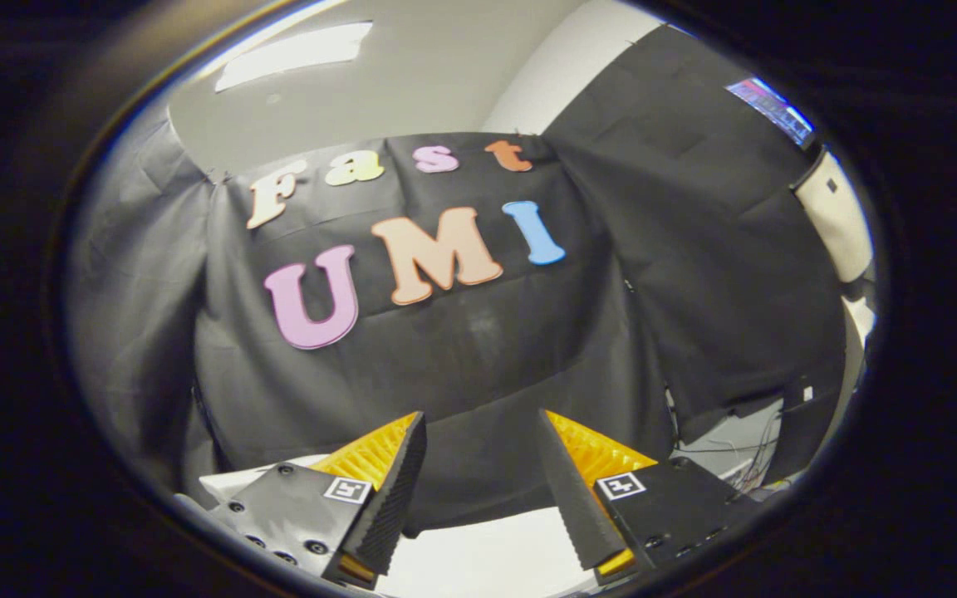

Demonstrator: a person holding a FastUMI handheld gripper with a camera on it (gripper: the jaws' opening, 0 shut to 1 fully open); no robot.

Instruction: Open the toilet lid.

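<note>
Tongs (483, 428) spread, empty – white surface (487, 556) below, black cloth wall (487, 349) ahead.

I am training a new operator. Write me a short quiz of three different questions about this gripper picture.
1. True or false: the gripper is shut on something.
2. What lies beyond the fingers?
A. a window
B. black cloth
C. a shelf
3. Fill in: the surface low between the fingers is ____ in colour.

Key:
1. False; the fingers stand apart with nothing between them.
2. B.
3. White; whether it is the toilet lid cannot be told.
</note>
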